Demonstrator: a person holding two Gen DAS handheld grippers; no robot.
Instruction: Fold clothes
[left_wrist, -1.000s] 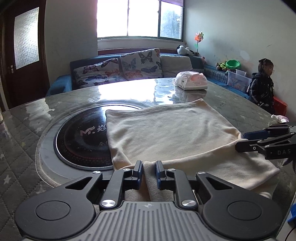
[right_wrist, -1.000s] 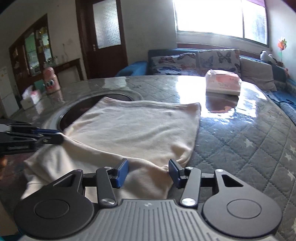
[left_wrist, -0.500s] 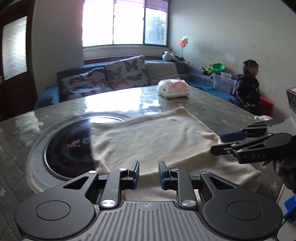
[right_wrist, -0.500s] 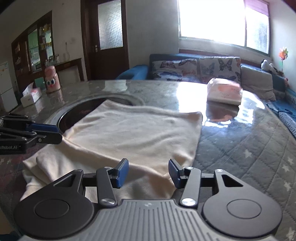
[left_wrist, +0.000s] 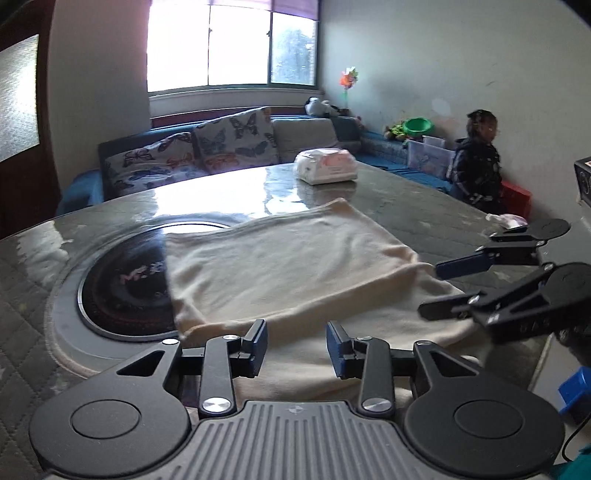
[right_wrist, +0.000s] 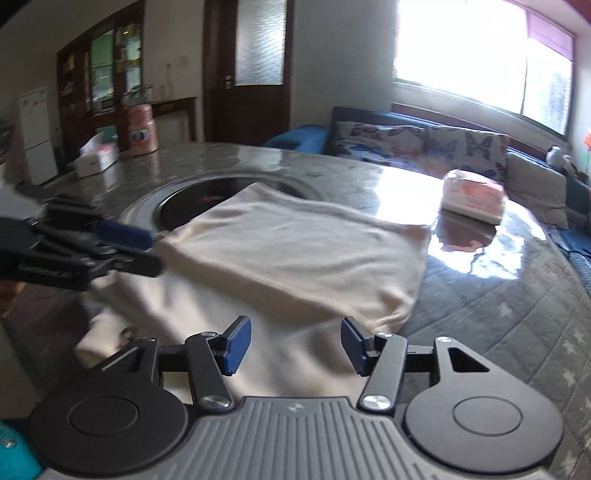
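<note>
So, what I see from where I stand, placing everything against the round cooktop (left_wrist: 122, 284) sunk into the table (right_wrist: 517, 295):

Garment: a cream garment (left_wrist: 288, 266) lies on the table with its far-left corner over the cooktop's edge; one layer is already doubled over another, and the lower layer runs past the fold toward the near table edge

Left gripper (left_wrist: 295, 345): jaws spread, nothing between them, hovering over the near cloth just on this side of the cooktop

Right gripper (right_wrist: 293, 345): jaws spread too, empty, over the near right part of the cloth, well apart from the cooktop

Stage: I judge the cloth is partly folded; whether the hands just let go or are about to grasp, I cannot tell

Doing it well: any further fold should take both near corners at the same level, so the edge stays straight; pinch only the layers meant to move

Risk: the cloth looks soft and thick, so it may sag between the two grippers and wrinkle

Other things: a tissue pack (left_wrist: 327, 166) sits far beyond the cooktop, clear of the cloth
</note>
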